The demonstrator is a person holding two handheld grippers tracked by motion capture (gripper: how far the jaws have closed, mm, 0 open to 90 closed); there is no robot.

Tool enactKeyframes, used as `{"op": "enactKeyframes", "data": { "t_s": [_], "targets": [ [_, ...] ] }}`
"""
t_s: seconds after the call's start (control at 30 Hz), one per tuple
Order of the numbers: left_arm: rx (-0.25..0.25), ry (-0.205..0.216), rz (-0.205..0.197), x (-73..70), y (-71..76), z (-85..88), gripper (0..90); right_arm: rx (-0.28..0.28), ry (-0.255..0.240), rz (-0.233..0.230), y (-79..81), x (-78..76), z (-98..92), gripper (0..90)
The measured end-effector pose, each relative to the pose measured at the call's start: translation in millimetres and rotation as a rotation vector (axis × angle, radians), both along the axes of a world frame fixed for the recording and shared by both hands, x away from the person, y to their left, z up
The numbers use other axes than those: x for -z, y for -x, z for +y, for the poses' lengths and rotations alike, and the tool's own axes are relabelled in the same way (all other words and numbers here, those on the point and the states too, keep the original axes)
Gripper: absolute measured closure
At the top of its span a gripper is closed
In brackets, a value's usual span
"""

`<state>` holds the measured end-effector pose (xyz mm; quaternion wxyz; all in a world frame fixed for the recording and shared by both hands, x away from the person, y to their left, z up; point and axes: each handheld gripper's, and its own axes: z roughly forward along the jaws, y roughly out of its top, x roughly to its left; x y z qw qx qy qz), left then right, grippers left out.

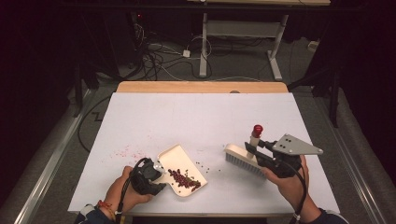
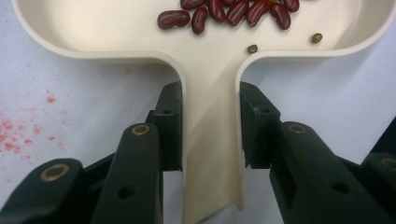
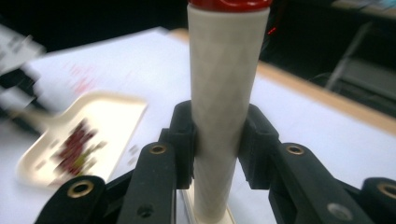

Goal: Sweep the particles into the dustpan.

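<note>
We look down on a white table (image 1: 201,116) where a person holds a pair of tongs in each hand. The left tongs (image 1: 156,171), at about seven o'clock on the table, are clamped on the flat handle of a cream dustpan (image 1: 182,161). In the left gripper view the two black jaws press on either side of that handle, and the pan spreads out beyond them at twelve o'clock.

A heap of red beans (image 1: 186,178) lies in the pan, with one or two small green ones among them. The pan's long axis runs from the left tongs toward one o'clock, its open lip facing the far side and the brush.

The right tongs (image 1: 256,151), at about five o'clock, are closed on the upright, red-capped handle of a brush (image 1: 243,158). The bristles rest on the table, and the brush head runs roughly from ten to four o'clock.

A few stray beans (image 1: 201,164) lie on the table between pan and brush, just beside the pan's right edge. They sit at nine o'clock from the brush, so we judge the right hand is the one to sweep them leftward into the pan. Faint red specks (image 1: 128,151) mark the table at ten o'clock from the pan.
</note>
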<state>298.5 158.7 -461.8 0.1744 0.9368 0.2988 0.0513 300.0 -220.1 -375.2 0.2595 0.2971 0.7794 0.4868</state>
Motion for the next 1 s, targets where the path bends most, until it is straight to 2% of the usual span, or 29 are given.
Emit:
{"op": "enactKeyframes", "data": {
  "t_s": [0.07,0.13,0.27,0.33,0.43,0.57,0.73,0.87,1.0],
  "targets": [
    [-0.001,0.008,-0.005,-0.7,0.4,0.5,63.8,-0.044,0.031,0.023,4.9,-0.3,7.0,70.2],
    [-0.001,0.007,-0.006,-0.7,0.6,0.3,63.8,-0.053,0.073,0.009,11.4,-2.3,12.7,70.2],
    [-0.001,0.005,-0.007,-0.6,0.2,-0.3,63.8,-0.085,0.079,0.03,20.8,-2.2,21.5,70.3],
    [-0.007,0.01,-0.01,-0.1,0.4,-1.2,63.8,-0.09,0.106,0.017,26.2,-2.1,28.1,70.2],
    [-0.016,0.014,-0.012,0.5,0.6,-2.8,63.8,-0.101,0.099,0.018,31.7,-1.0,38.5,70.3],
    [-0.022,0.008,-0.007,1.1,0.8,-4.0,63.8,-0.092,0.089,0.015,31.5,3.4,54.2,70.2],
    [-0.017,-0.002,-0.015,-1.8,1.6,-4.4,63.9,-0.1,0.103,-0.009,32.7,10.7,74.4,70.0],
    [0.0,-0.018,-0.007,-2.0,4.1,-5.1,64.0,-0.1,0.104,-0.015,33.6,11.7,78.3,69.8],
    [0.001,-0.015,-0.01,-2.6,6.9,-7.4,63.9,-0.105,0.089,-0.004,34.6,6.0,68.7,69.9]
  ]
}}
